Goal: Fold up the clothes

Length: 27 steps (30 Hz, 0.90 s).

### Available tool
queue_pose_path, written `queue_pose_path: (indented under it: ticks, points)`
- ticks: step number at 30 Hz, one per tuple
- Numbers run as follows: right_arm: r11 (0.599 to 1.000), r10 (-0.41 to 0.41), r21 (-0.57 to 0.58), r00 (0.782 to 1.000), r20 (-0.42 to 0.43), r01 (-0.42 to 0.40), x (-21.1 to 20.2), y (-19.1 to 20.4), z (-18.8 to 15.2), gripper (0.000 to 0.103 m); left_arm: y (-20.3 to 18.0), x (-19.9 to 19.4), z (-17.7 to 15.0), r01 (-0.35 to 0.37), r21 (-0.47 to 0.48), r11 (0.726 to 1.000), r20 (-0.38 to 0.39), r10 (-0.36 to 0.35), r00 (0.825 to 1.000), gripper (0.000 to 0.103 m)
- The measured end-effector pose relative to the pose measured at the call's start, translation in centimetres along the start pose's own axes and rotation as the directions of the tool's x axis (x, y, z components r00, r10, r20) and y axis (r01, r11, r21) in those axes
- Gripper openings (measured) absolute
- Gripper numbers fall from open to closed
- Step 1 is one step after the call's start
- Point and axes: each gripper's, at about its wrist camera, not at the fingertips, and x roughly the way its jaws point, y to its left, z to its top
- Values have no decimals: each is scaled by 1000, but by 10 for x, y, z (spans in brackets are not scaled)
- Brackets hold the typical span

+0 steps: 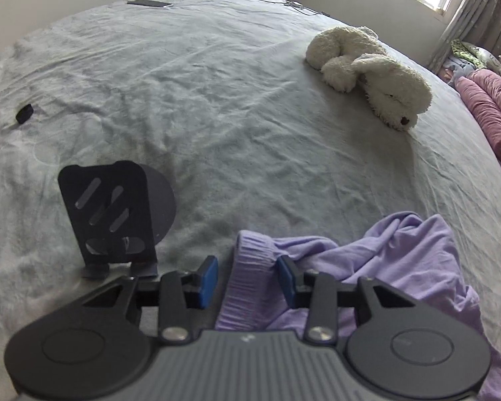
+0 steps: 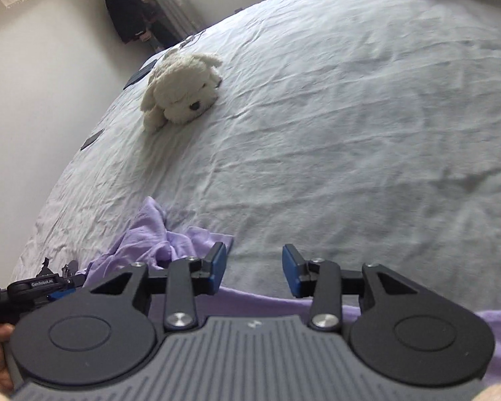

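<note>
The left gripper (image 1: 247, 282) has its jaws spread over the purple clothes (image 1: 400, 250), not pinching. The right gripper (image 2: 254, 272) is spread too, holding nothing above the bed (image 2: 350, 117).

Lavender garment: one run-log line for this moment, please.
lavender garment crumpled on bed | left gripper open, astride waistband | right gripper open, empty

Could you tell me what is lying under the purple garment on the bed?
The purple garment lies crumpled directly on the grey bedsheet, which shows all around it. Whether anything else sits beneath its folds cannot be seen; the cloth covers that.
</note>
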Motion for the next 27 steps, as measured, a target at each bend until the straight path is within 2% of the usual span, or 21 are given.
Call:
queue_pose_path:
  ticks: [6,10,11,12,13,15,18,23,27]
  points:
    - [998,8,-62,999,-52,-11,41,22,0,42,-1,10,6,29,5,1000,-12,-29,1000,39]
    - [994,-17,-111,998,-60,10,60,36,-2,43,-6,16,5,17,39,999,-8,-17,1000,39]
    - [991,-29,-134,998,-59,21,62,41,-4,41,-8,17,4,10,55,998,-4,-9,1000,39]
    - [987,-40,-156,997,-59,31,64,46,-5,33,-9,18,3,1,74,997,1,-1,1000,37]
    - [983,-51,-178,997,-58,40,66,51,-7,20,-11,19,2,-10,90,996,9,9,1000,34]
    - [975,-70,-216,996,-53,57,69,60,-10,8,-11,19,2,-21,105,994,23,19,1000,26]
    - [970,-76,-235,997,-32,67,64,63,-12,6,-11,17,2,-14,108,994,34,11,999,23]
    - [962,-82,-250,991,107,107,33,70,-2,6,-12,10,3,-3,79,997,62,-2,998,22]
    - [952,-127,-241,961,247,188,0,67,8,6,-15,0,6,16,61,998,97,-22,995,22]
